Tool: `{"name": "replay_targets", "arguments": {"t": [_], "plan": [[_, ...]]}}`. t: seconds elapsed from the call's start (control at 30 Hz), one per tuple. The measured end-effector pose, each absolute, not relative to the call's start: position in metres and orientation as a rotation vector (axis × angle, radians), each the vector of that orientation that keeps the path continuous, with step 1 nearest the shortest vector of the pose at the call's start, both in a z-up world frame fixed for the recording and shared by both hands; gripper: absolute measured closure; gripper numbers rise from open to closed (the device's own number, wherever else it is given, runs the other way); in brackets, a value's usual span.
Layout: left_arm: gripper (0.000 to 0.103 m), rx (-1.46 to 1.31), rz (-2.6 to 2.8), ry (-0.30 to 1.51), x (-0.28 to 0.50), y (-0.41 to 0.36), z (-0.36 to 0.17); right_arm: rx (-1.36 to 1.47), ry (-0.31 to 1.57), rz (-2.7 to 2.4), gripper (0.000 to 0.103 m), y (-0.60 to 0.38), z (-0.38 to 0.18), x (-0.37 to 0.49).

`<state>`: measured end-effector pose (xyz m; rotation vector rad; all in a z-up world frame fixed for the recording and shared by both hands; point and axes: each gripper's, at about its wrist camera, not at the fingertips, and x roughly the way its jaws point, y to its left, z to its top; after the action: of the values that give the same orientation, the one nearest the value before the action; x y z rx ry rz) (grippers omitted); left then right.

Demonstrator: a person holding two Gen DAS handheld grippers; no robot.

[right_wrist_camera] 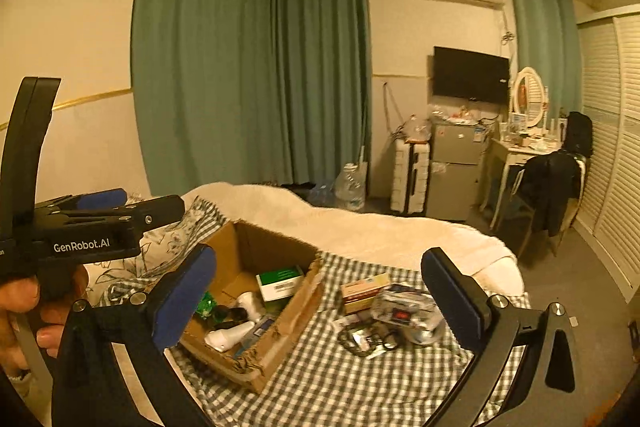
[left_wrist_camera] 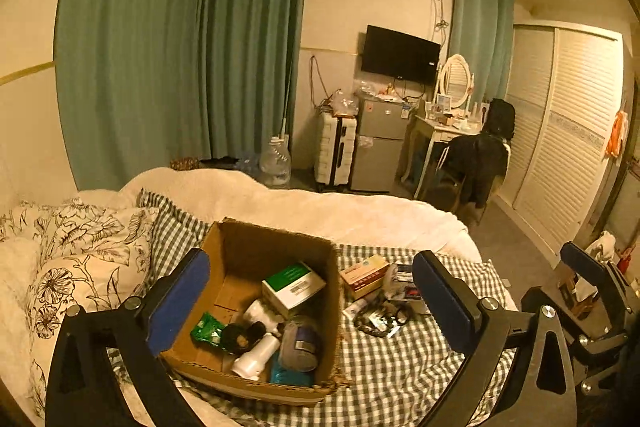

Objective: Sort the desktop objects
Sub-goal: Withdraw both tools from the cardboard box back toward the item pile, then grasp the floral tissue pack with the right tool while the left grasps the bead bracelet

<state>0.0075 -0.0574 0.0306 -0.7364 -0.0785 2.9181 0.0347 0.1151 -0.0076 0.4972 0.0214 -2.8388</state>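
An open cardboard box (left_wrist_camera: 240, 247) stands on the checked bedsheet (left_wrist_camera: 400, 379). Inside it lie a green-and-white carton (left_wrist_camera: 294, 283), a white bottle (left_wrist_camera: 256, 355), a green packet (left_wrist_camera: 206, 331) and a grey roll (left_wrist_camera: 300, 345). To the right of the box, loose on the sheet, are a flat beige carton (left_wrist_camera: 364, 273), a clear bag of small items (right_wrist_camera: 408, 311) and a black cord (left_wrist_camera: 376, 319). My left gripper (left_wrist_camera: 312, 263) is held above the box, open and empty. My right gripper (right_wrist_camera: 320, 259) is open and empty too, above the box's right edge (right_wrist_camera: 288, 323) and the loose items.
A floral pillow (left_wrist_camera: 80, 267) lies left of the box and a white blanket (left_wrist_camera: 320, 211) behind it. The bed ends at the right, with floor (left_wrist_camera: 516, 251) and a slatted wardrobe (left_wrist_camera: 568, 147) beyond. A hand (right_wrist_camera: 24, 303) holds the left gripper's body (right_wrist_camera: 92, 227).
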Motion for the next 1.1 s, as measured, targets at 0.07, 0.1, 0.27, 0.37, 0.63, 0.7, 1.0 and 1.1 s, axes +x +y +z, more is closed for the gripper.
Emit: {"name": "replay_targets", "arguments": {"t": [0.07, 0.1, 0.27, 0.37, 0.63, 0.7, 1.0, 1.1], "plan": [[0.0, -0.725, 2.913, -0.064, 0.01, -0.047, 0.032, 0.488, 0.009, -2.856, 0.0, 0.126, -0.005, 0.04], [0.0, -0.721, 2.91, -0.059, 0.011, -0.044, 0.032, 0.484, 0.005, -2.862, 0.0, 0.13, -0.004, 0.042], [0.0, -0.71, 2.886, -0.021, 0.016, -0.022, 0.031, 0.465, -0.018, -2.893, 0.0, 0.154, -0.002, 0.051], [0.0, -0.704, 2.88, -0.016, 0.017, -0.011, 0.027, 0.455, -0.02, -2.908, 0.0, 0.164, -0.004, 0.054], [0.0, -0.714, 2.866, -0.015, 0.007, 0.014, -0.008, 0.455, 0.076, -2.936, 0.0, 0.176, -0.024, 0.052], [0.0, -0.744, 2.844, -0.013, 0.001, 0.019, -0.017, 0.484, 0.082, -2.942, 0.0, 0.182, -0.034, 0.045], [0.0, -0.915, 2.74, 0.045, -0.032, 0.052, -0.067, 0.646, -0.02, -2.966, 0.0, 0.232, -0.082, 0.007], [0.0, -0.937, 2.705, 0.082, -0.043, 0.065, -0.082, 0.698, -0.045, -2.935, 0.0, 0.246, -0.096, -0.013]]}}
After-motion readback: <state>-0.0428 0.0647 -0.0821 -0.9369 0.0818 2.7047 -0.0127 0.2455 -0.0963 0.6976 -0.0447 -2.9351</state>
